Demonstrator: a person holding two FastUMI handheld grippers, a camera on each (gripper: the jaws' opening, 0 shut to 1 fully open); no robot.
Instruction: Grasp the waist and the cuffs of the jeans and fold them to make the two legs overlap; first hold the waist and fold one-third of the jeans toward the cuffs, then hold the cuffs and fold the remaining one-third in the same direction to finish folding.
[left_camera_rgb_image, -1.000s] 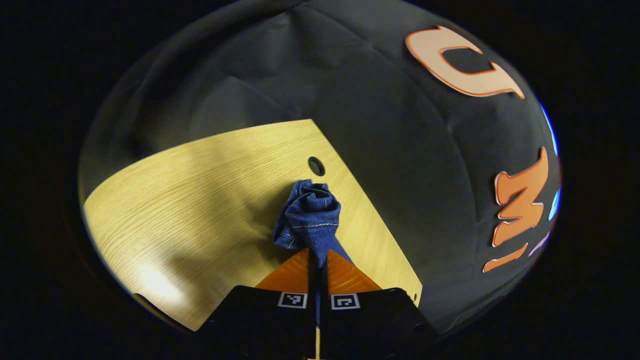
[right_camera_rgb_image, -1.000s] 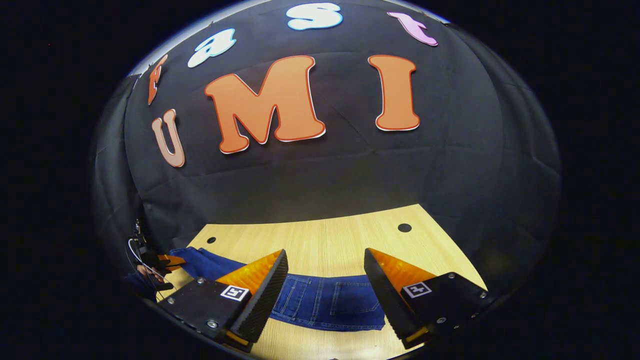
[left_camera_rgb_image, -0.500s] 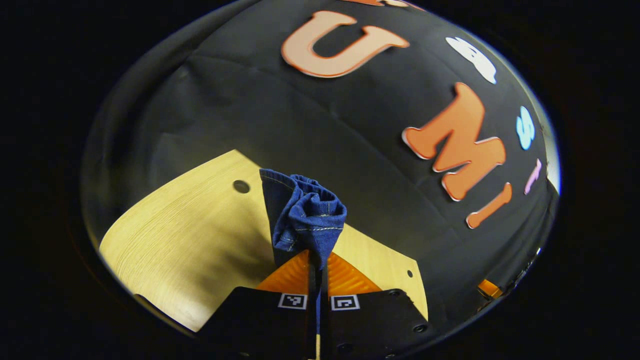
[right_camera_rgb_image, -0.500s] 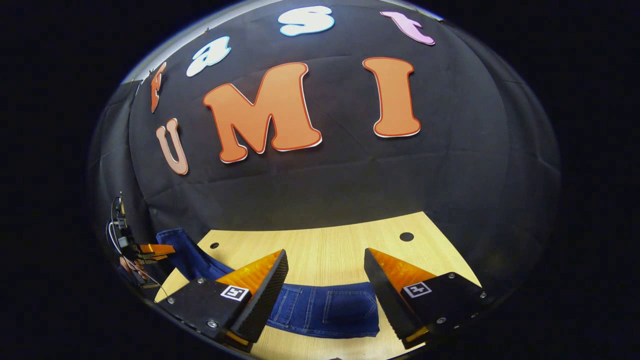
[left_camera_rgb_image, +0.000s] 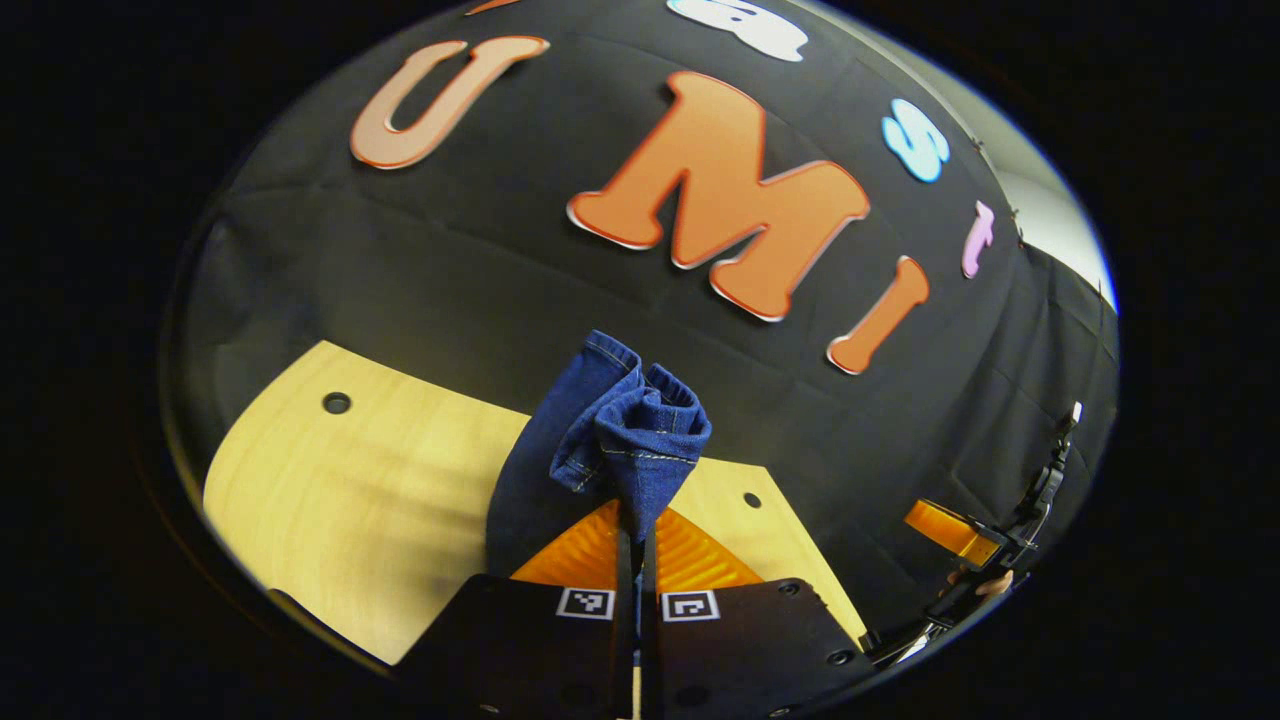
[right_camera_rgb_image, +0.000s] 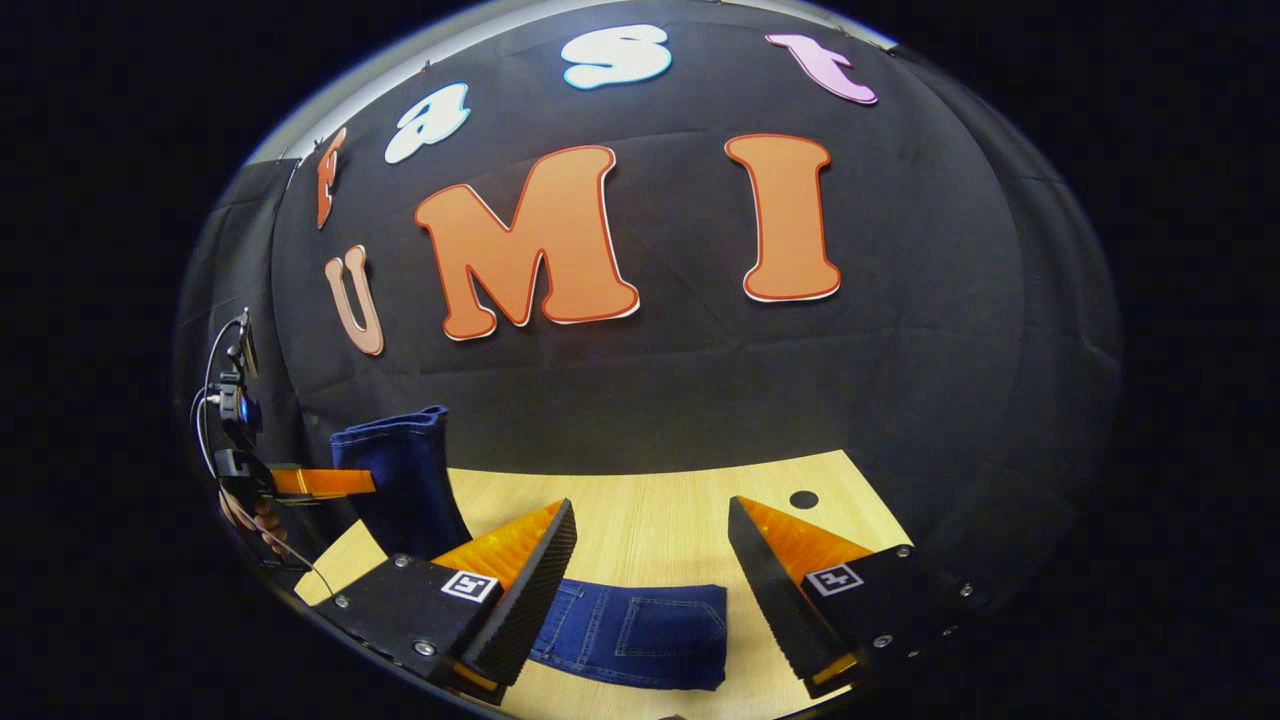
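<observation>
Hanging bunched from the left gripper (left_camera_rgb_image: 634, 520), the cuffs (left_camera_rgb_image: 630, 425) of the jeans (right_camera_rgb_image: 640, 635) are lifted clear of the wooden table (left_camera_rgb_image: 330, 510), with the denim gathered into folds just past the fingertips and one leg trailing down toward the tabletop. That gripper's two fingers are pressed together on the cloth, with only a thin strip of denim showing in the slit between them.

In the right gripper view the waist end of the jeans lies flat on the table, its back pocket facing up, near the front edge. From there the legs (right_camera_rgb_image: 405, 480) rise steeply at the left side to where the left gripper (right_camera_rgb_image: 320, 483) holds them up in the air, a hand (right_camera_rgb_image: 255, 520) showing behind it with a cable looping past.

The right gripper (right_camera_rgb_image: 652, 560) hovers over the flat waist end with its jaws wide apart and nothing between them; the denim shows in the gap below the fingers. In the left gripper view the right gripper (left_camera_rgb_image: 955, 535) shows far off at the right edge.

The table has small round holes (right_camera_rgb_image: 803, 498) near its back corners, and black cloth hangs behind it as a wall.
</observation>
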